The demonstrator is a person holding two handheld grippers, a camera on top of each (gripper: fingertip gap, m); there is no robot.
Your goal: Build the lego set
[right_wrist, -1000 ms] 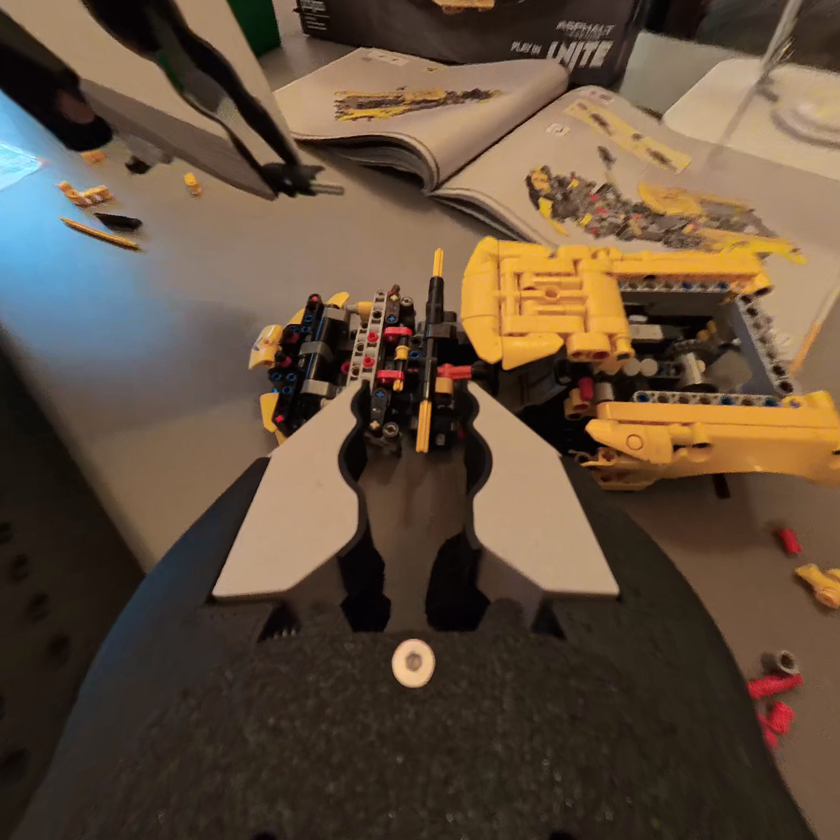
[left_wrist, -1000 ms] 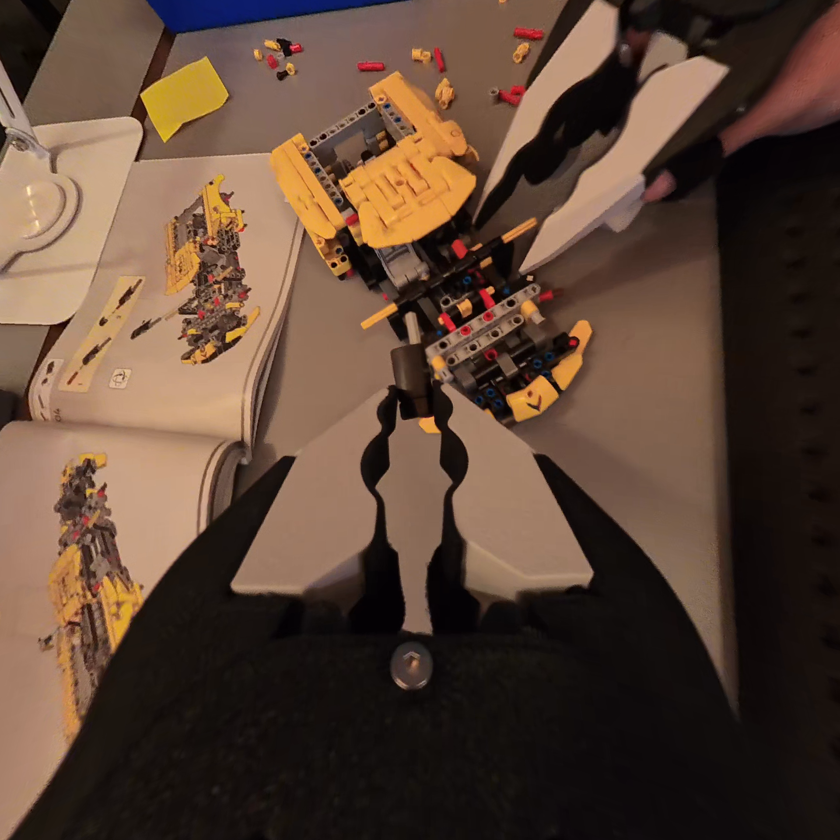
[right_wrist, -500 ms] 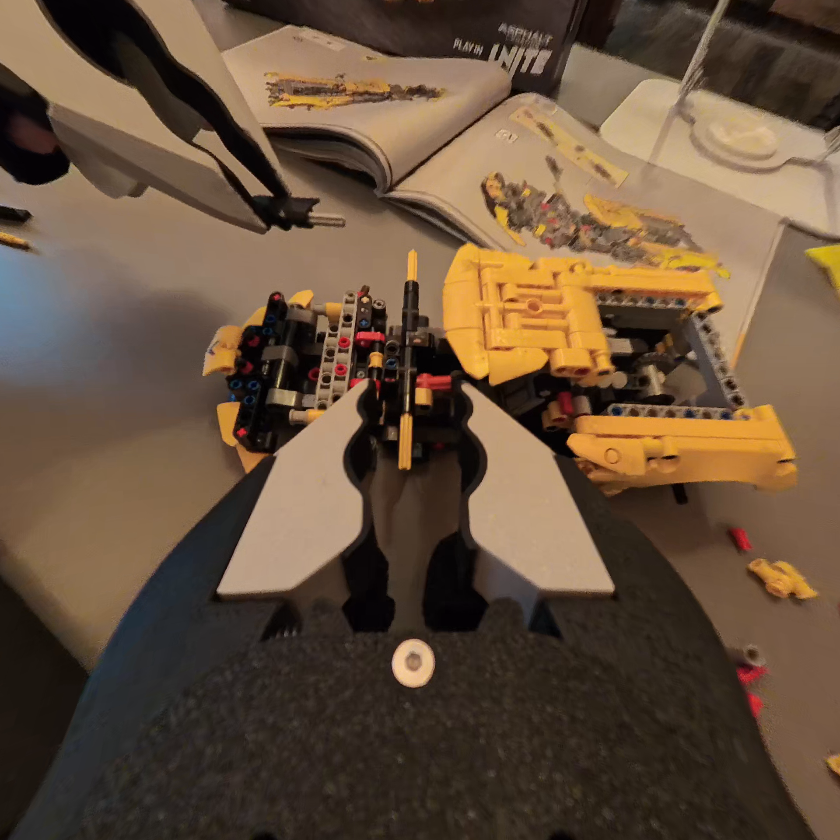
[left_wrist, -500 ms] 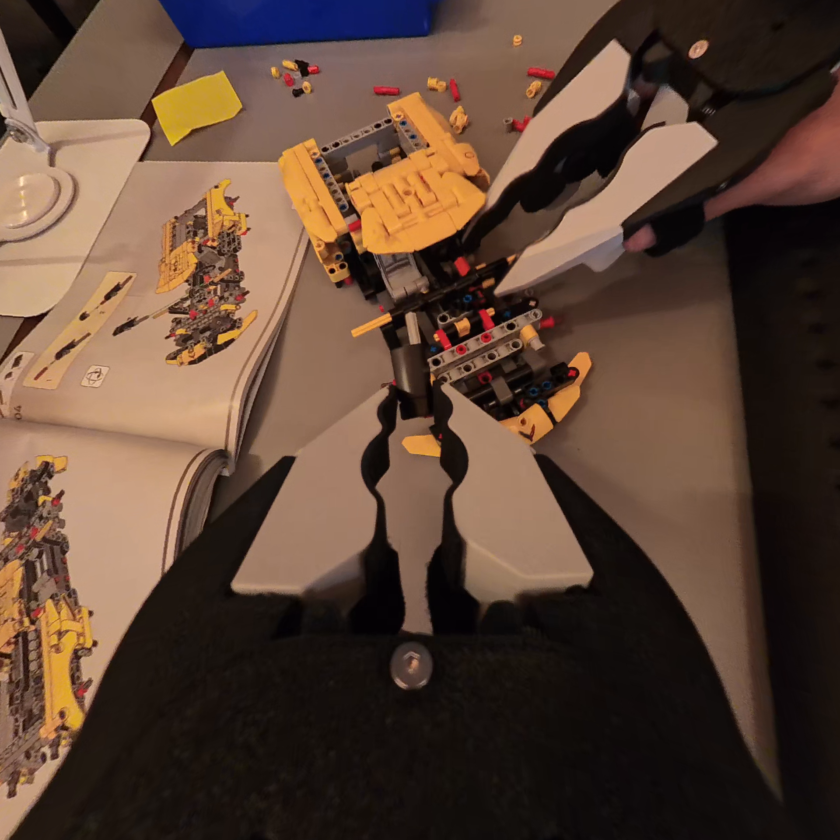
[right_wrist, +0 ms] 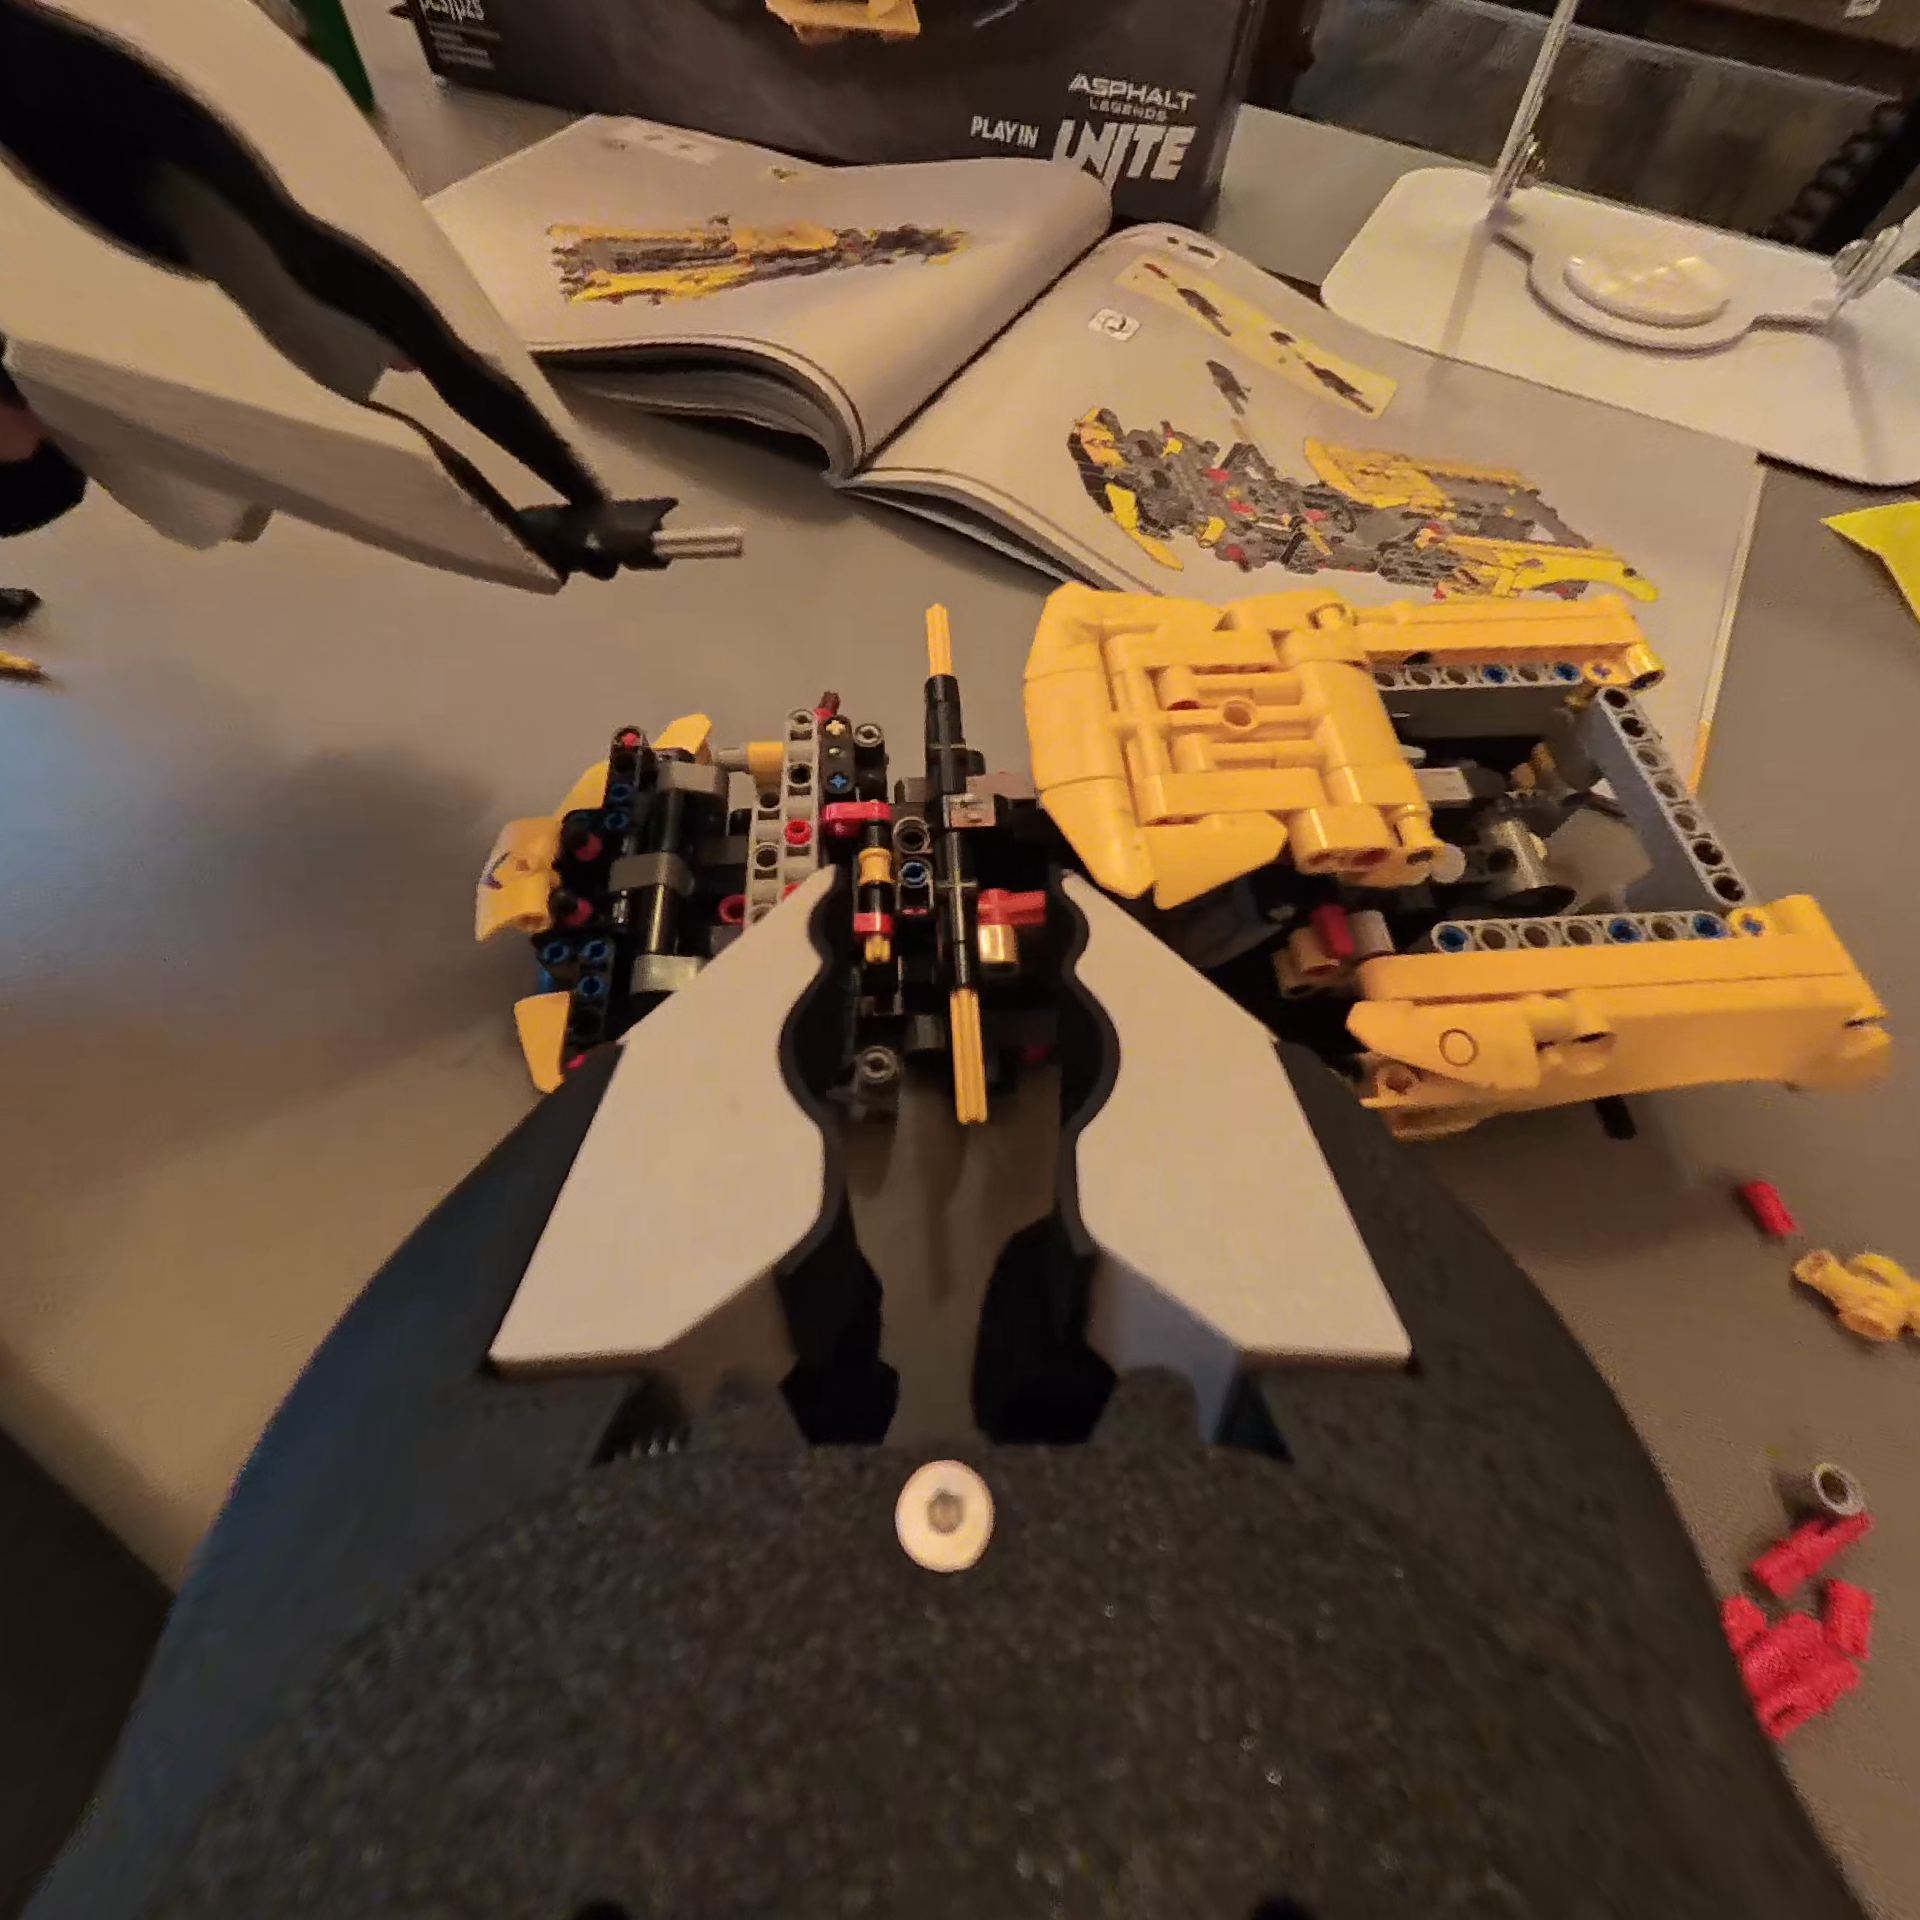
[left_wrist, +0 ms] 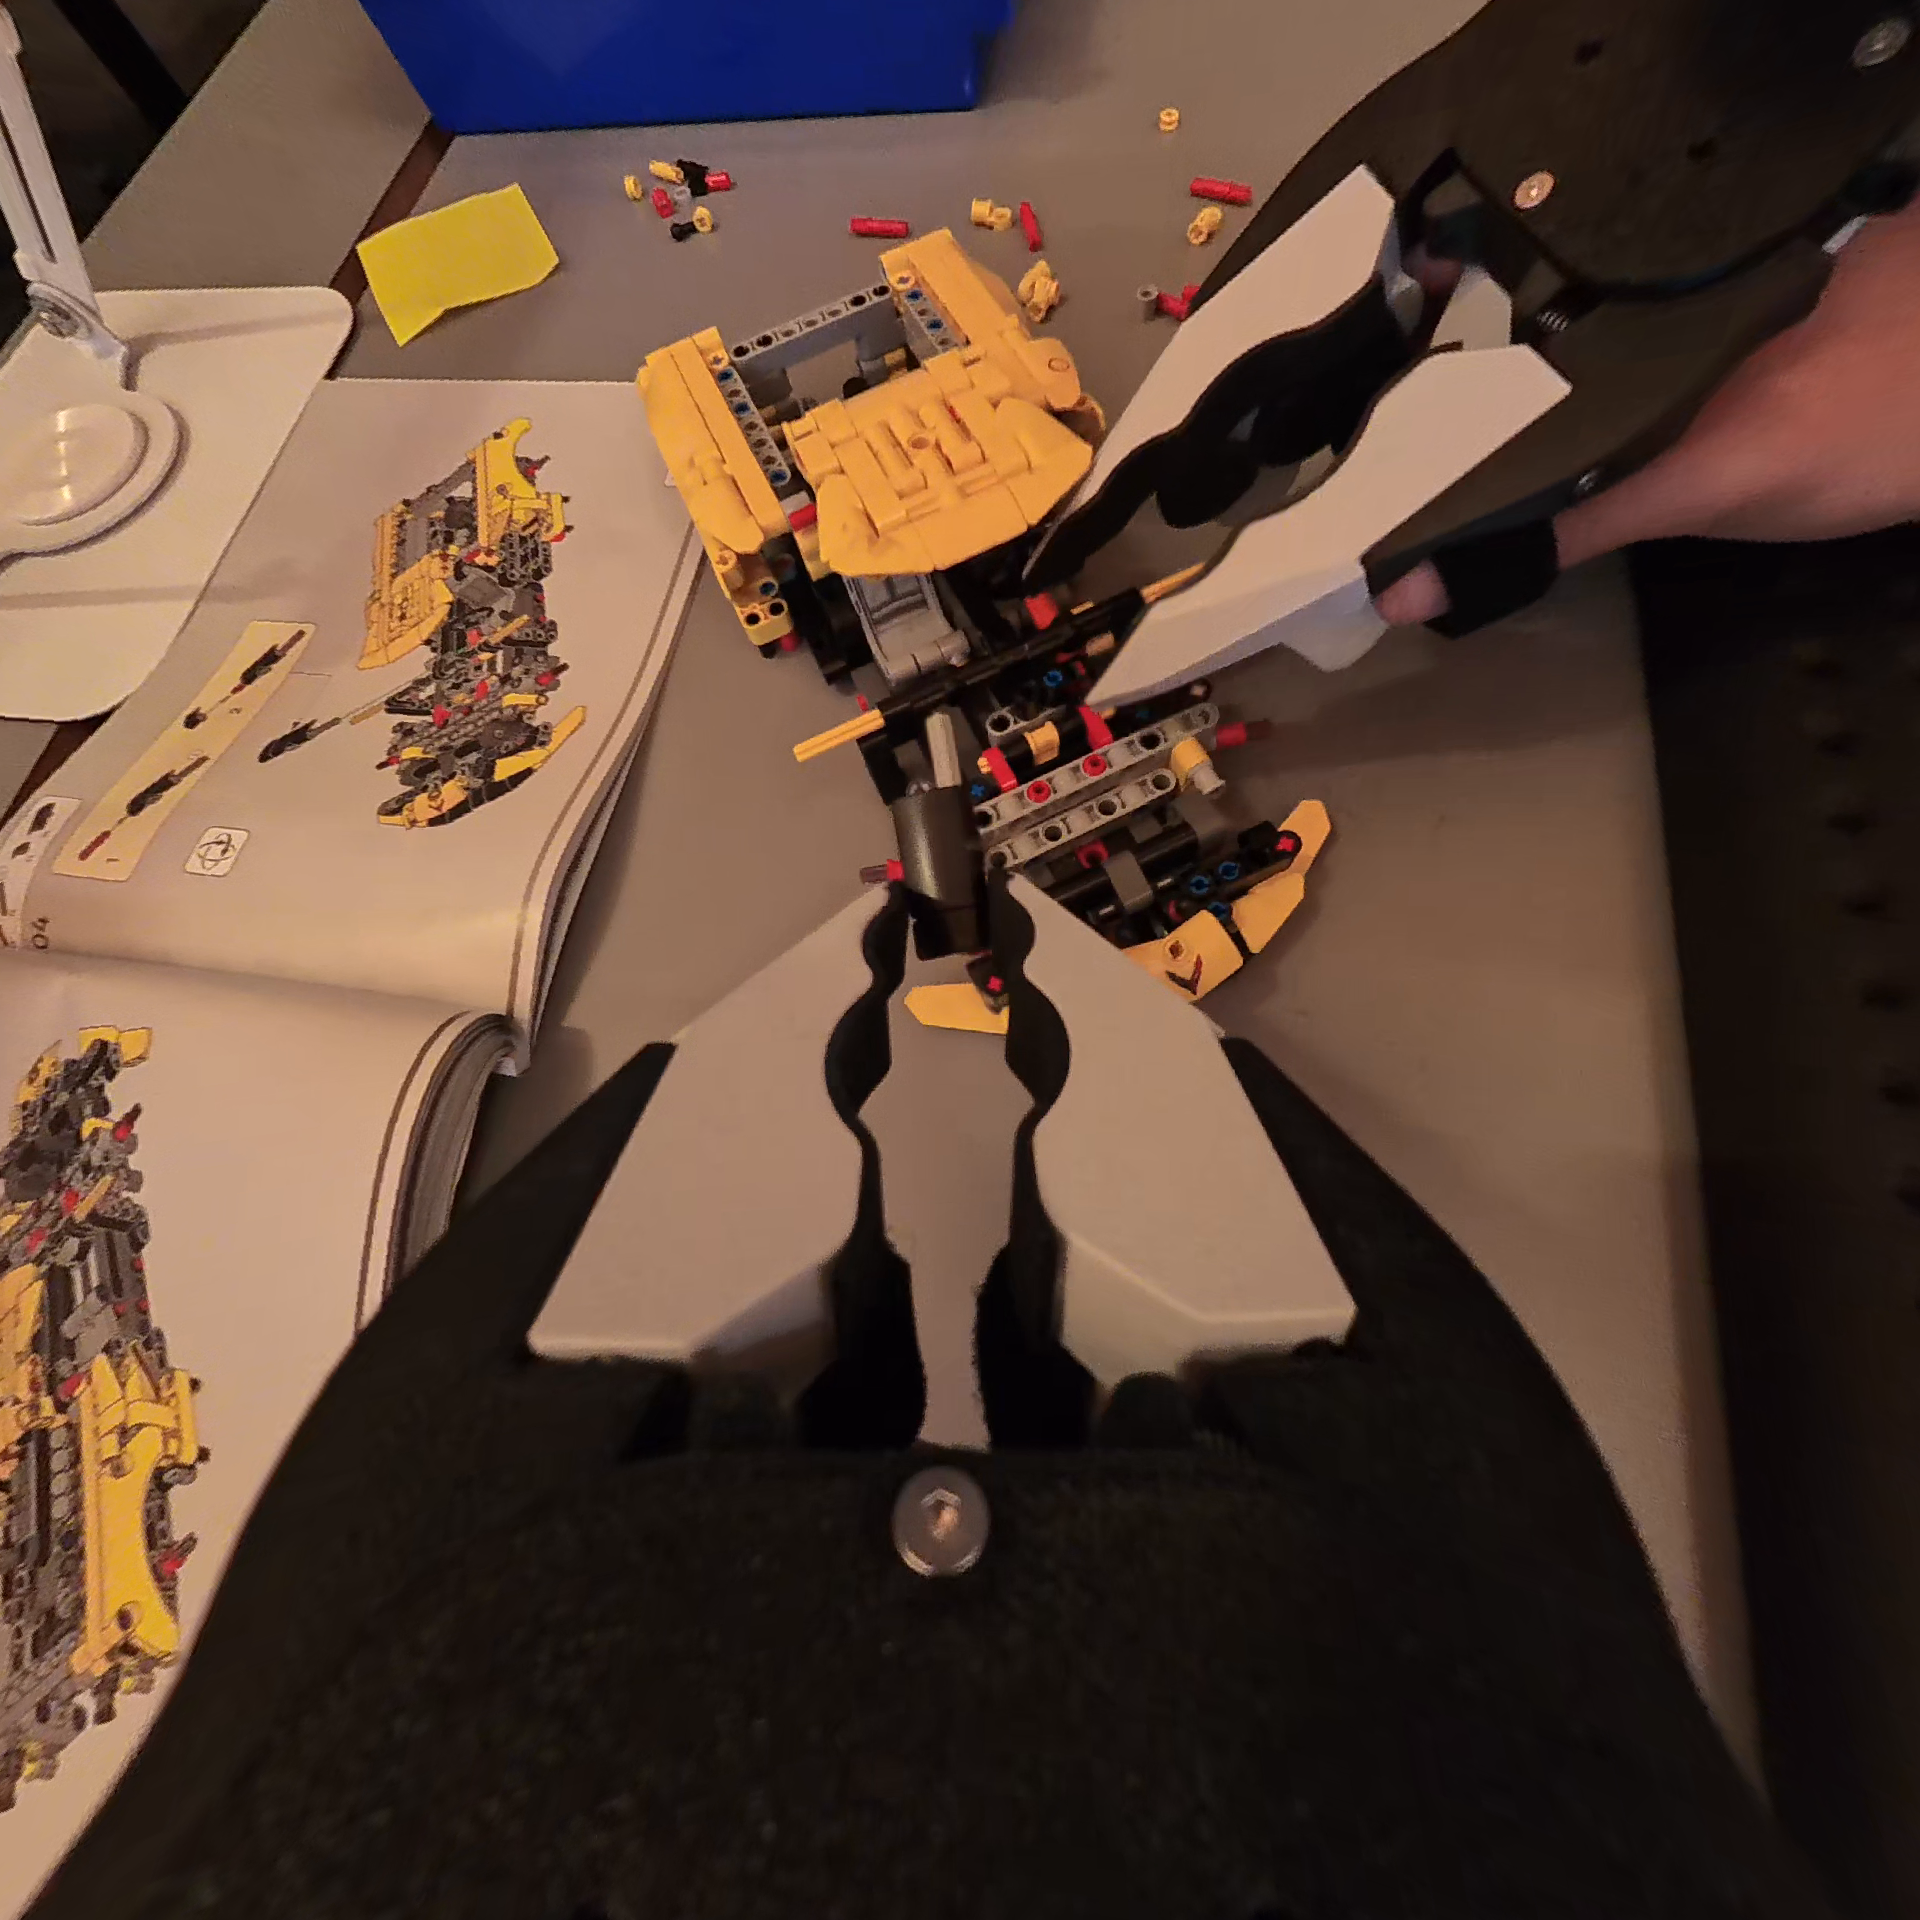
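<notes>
**Push the dark piece into the car**

Held tight in the left gripper (left_wrist: 945, 920): one dark piece (left_wrist: 935, 842) with a grey pin at its tip. Sitting on the table (left_wrist: 1403, 1039), just past that piece at 12 o'clock: the yellow and black car (left_wrist: 904, 457). Reaching in from 2 o'clock, around the car's black middle: the right gripper (right_wrist: 951, 894), jaws apart. Cannot tell if squeezing or only resting there.

To do it well:
- Keep the car still with the right gripper.
- Line the grey pin up with its hole first.
- Go slow and straight, no wiggling.
- Push till snug, then let go.
- Peek at the open book (left_wrist: 343, 675) at 10 o'clock to check the spot.

Counted:
- two grippers
- one car
- one dark piece
- one book
- one yellow paper (left_wrist: 457, 260) at 11 o'clock
- one blue bin (left_wrist: 675, 52) at 12 o'clock

Too many tiny red and yellow bits (left_wrist: 878, 225) to count well.
</notes>
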